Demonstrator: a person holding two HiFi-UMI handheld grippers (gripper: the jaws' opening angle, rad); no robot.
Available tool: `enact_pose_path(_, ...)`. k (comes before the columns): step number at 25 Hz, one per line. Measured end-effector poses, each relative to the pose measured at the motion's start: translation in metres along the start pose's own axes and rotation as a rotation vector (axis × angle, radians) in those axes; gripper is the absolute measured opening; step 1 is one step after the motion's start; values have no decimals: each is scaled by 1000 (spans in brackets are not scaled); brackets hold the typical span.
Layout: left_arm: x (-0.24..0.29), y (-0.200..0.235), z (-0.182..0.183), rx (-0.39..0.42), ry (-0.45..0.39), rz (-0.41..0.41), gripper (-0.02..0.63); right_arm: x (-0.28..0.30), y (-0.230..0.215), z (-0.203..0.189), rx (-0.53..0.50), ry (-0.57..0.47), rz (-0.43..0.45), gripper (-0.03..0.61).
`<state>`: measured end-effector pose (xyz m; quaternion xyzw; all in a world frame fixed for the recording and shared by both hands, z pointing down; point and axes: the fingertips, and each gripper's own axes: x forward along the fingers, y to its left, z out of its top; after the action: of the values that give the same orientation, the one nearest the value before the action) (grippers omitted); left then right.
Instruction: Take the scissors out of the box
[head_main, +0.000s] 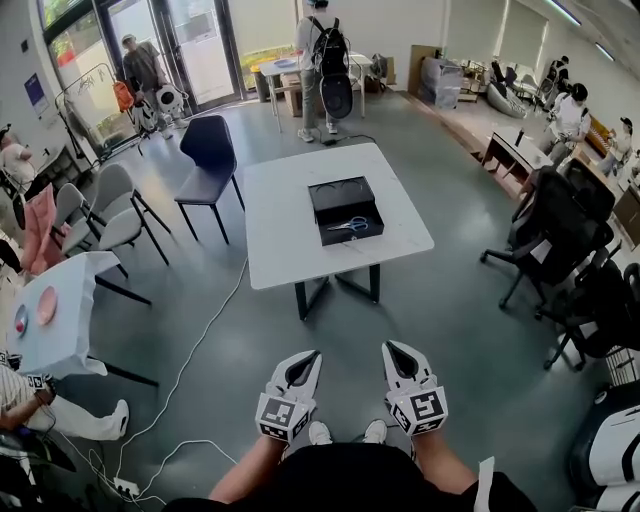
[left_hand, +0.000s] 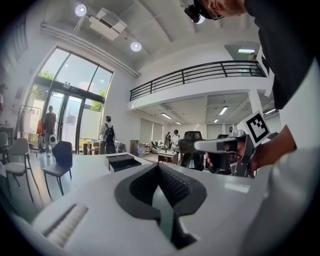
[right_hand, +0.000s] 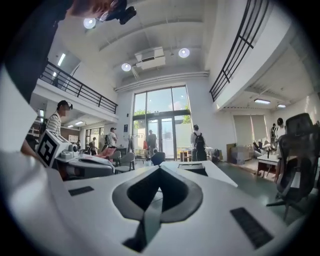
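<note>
Head view alone shows scissors (head_main: 351, 225) — inside the box (head_main: 349, 241).

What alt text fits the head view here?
Scissors lie in an open black box on a white table, well ahead of the person. The left gripper and right gripper are held low near the body, shut and empty. A chair stands beside the table.

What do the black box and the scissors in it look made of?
The box: matte black, probably cardboard or plastic, judging by dull flat walls. The scissors: blue handles look plastic, pale blades probably metal; too small to confirm.
</note>
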<state>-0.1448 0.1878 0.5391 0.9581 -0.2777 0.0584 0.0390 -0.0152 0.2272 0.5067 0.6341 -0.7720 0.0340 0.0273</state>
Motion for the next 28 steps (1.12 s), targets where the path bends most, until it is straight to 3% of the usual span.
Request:
enact_pose_path(15,-38,51,-2,31,-21,-10,9,24,42,13,22,-85,-46,6)
enact_pose_path(28,-20,50,-12,7,-5,-52,9,38,27,11,41,-77,-88,6)
